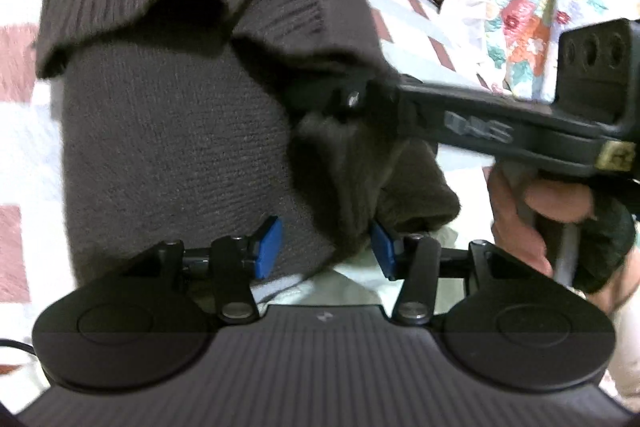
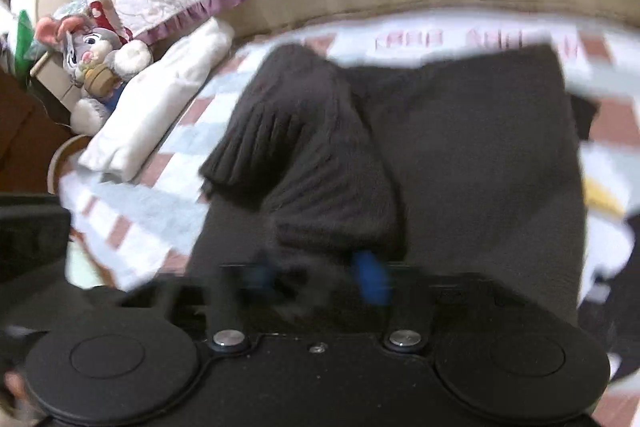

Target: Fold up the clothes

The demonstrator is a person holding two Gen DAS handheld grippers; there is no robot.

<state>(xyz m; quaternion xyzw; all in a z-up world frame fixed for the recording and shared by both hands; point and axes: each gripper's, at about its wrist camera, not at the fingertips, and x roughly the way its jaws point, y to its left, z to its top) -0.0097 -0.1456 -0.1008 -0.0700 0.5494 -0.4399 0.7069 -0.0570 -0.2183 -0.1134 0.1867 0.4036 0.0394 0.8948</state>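
A dark brown knitted sweater [image 1: 168,131] lay spread on a pink-and-white checked bedspread [image 1: 16,243], its ribbed sleeve [image 2: 304,163] folded back across the body. The right gripper [image 2: 320,275] had clamped onto the near end of that sleeve. The left gripper [image 1: 326,247] sat partly open, a bunched edge of the sweater between its blue pads [image 1: 269,247]; whether they pinched it I couldn't tell. A plush rabbit [image 2: 96,67] sat far left.

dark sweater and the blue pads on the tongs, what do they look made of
Dark sweater: likely wool or acrylic knit, matte and fuzzy, with visible ribbing at the cuff. Blue pads on the left tongs: probably rubber or soft plastic, smooth and matte; can't tell which.
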